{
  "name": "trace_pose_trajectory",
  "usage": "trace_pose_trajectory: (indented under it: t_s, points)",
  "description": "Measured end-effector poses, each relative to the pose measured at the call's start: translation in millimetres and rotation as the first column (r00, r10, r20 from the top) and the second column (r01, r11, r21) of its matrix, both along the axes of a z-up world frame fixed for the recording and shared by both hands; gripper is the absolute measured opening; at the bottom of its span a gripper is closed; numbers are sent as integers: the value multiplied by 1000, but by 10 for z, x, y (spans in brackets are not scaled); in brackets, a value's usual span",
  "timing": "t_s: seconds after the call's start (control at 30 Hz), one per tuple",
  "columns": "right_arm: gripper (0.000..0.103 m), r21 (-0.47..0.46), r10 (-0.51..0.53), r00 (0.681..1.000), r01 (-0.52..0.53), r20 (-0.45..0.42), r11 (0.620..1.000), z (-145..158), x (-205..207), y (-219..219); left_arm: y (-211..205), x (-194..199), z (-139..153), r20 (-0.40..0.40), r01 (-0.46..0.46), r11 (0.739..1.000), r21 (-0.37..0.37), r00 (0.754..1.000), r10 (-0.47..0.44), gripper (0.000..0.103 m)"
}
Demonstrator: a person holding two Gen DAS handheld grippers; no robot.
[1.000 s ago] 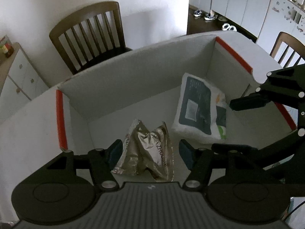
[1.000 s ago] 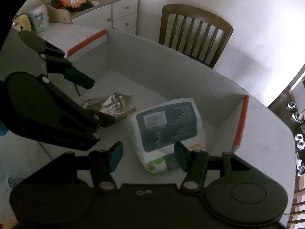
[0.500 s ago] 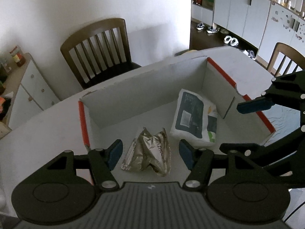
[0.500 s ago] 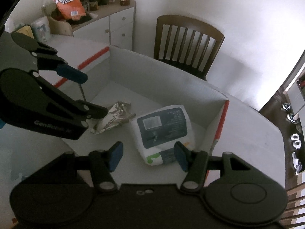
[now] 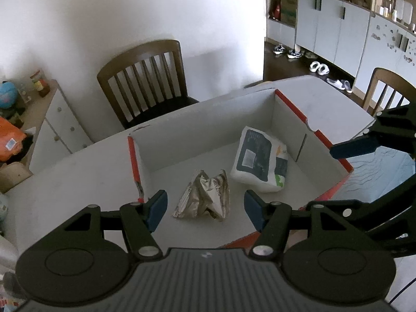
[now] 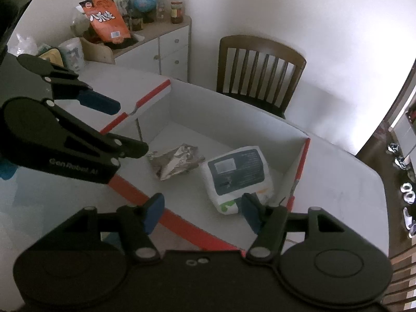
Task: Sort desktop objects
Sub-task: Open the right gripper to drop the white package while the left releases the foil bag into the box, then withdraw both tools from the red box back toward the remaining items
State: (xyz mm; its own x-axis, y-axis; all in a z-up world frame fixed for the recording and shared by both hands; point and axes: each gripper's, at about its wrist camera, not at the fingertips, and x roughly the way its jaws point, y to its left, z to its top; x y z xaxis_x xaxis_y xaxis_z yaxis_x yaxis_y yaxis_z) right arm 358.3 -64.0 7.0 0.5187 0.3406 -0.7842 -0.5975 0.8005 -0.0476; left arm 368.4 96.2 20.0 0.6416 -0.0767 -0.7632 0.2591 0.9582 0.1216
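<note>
I look down along both grippers into a white cardboard box [image 5: 208, 127] with orange-red edges, standing open on a white table [image 5: 78, 171].

My left gripper [image 5: 205, 209] hangs above the near edge of the box. Its two blue-padded fingers [image 5: 156, 206] are spread apart with nothing between them; a crumpled silver foil wrapper [image 5: 205, 197] lies on the box floor below the gap, untouched.

My right gripper [image 6: 201, 212] also hangs above the box, and its jaws are opening, with nothing gripped. Below its right finger, on the box floor, lies a white packet with a dark label [image 6: 240, 178], flat, label side up.

The wrapper [image 6: 175, 163] and the packet [image 5: 261, 162] lie near each other inside the box, not touching as far as I can see. The packet is closer to the box's right wall, the wrapper nearer the middle.

Each gripper shows in the other's view, off to the side, above the box rim.

Beyond the table stands a dark wooden chair [image 5: 145, 78] against a white wall. A white drawer cabinet [image 6: 166, 49] beside it carries an orange snack bag [image 6: 108, 19], jars and a small globe.
</note>
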Motion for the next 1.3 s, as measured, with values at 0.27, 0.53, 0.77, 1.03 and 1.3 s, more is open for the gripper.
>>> trace_pose_trajectory:
  t_s: [0.27, 0.53, 0.77, 1.03, 1.3]
  points:
    - [75, 34, -9, 1000, 8, 11, 999, 105, -181, -42, -11, -191, 80, 20, 23, 1000, -15, 1000, -22, 68]
    - [82, 72, -37, 999, 36, 13, 997, 179, -306, -130, -10, -362, 163, 36, 32, 998, -56, 999, -30, 82]
    - [85, 88, -68, 997, 66, 26, 994, 186, -430, -155, -33, -487, 203, 55, 27, 998, -64, 998, -23, 90]
    - [85, 106, -99, 994, 93, 52, 990, 209, -588, -199, -12, -665, 226, 73, 26, 996, -86, 997, -20, 101]
    - [85, 127, -118, 990, 108, 75, 986, 239, -801, -240, 6, -867, 221, 105, -6, 996, -94, 994, 16, 101]
